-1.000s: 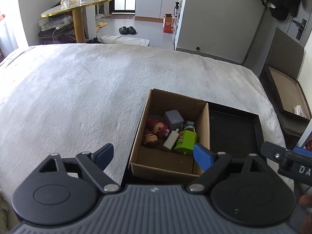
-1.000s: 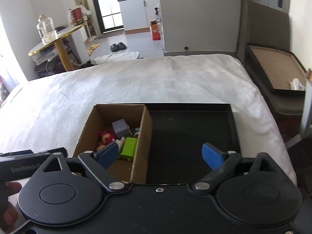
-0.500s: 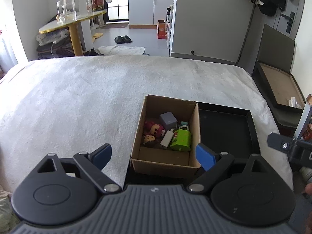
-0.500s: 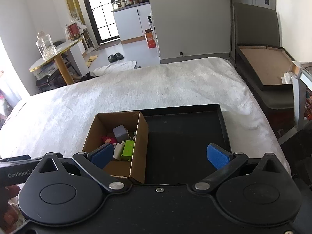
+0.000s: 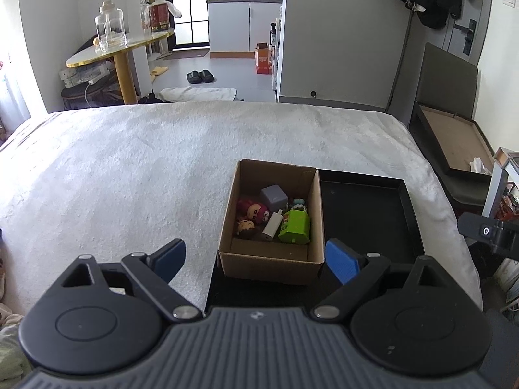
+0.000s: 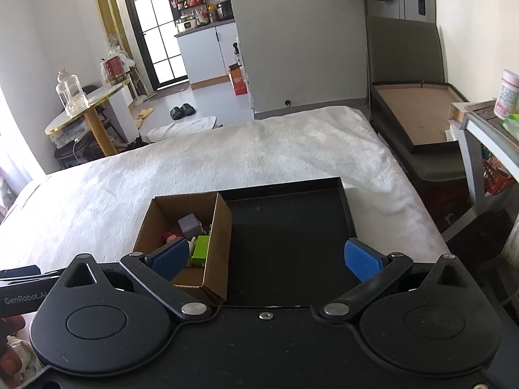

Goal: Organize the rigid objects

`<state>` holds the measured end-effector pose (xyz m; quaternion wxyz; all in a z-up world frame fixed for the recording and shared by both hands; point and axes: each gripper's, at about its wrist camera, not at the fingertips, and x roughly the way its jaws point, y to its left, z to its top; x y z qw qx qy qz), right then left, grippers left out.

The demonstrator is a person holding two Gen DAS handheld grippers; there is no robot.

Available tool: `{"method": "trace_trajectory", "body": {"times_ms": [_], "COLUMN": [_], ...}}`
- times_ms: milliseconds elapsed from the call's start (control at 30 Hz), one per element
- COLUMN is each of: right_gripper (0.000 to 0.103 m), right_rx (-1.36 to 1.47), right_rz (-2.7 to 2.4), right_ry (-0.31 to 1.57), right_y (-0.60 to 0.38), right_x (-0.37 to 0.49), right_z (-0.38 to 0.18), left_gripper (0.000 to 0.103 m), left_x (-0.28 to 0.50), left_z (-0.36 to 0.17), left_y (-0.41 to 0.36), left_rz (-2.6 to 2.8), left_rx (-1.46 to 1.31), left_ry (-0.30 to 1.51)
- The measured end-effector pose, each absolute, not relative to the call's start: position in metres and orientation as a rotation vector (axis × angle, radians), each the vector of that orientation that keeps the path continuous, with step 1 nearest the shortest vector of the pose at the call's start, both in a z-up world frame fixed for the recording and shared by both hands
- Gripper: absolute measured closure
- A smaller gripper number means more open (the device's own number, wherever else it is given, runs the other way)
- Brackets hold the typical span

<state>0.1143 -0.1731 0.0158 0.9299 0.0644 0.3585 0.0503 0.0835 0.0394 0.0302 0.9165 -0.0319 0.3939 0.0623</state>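
A small open cardboard box (image 5: 272,259) sits on the left end of a black tray (image 5: 363,207) laid on a white plush blanket (image 5: 129,168), and the rigid objects to be organized lie heaped on its floor: a grey-lilac cube (image 5: 274,195), a red-haired figurine (image 5: 256,210) with a smaller brown-headed one (image 5: 245,227) beside it, a white bottle-shaped piece (image 5: 271,223) lying tilted, a bright green box-shaped toy (image 5: 294,227), and a teal-topped figure (image 5: 297,203) half hidden behind the green one. All look like hard plastic, light, stiff and probably smooth, so they should not give under the pads but could slide or twist if pinched on a rounded head. The cube and the green toy offer flat opposite faces; the bottle is best taken across its body. The box itself is thin cardboard and likely to shift or tip if a wall is knocked. The left gripper (image 5: 256,257) hangs above the near edge of the box with its jaws spread and nothing between them; the right gripper (image 6: 267,259) is spread wide over the bare part of the tray, also empty. The only legible writing is "GenRobot.AI" in white on the left gripper's side, seen in the right wrist view; the print on the green toy is too small to read.
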Motion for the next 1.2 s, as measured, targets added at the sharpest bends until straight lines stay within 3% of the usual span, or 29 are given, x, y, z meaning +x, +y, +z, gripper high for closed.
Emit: {"method": "trace_trajectory", "body": {"times_ms": [333,500,1200], "right_gripper": [0.0,0.0,0.0], "right_rx": [0.146,0.125,0.105], "right_rz": [0.103,0.102,0.092], "right_ry": [0.715,0.715,0.733], "right_y": [-0.185,-0.189,-0.196], "right_x": [0.086,0.07,0.009], "right_z": [0.028,0.033,0.04], "left_gripper": [0.01,0.001,0.0], "left_x": [0.051,0.038,-0.03], "left_z": [0.044,0.049,0.059], "left_y": [0.036,0.038,0.029], "left_rz": [0.117,0.104,0.072], "left_rx": [-0.041,-0.056,-0.053], "left_ry": [0.791,0.802,0.782]}}
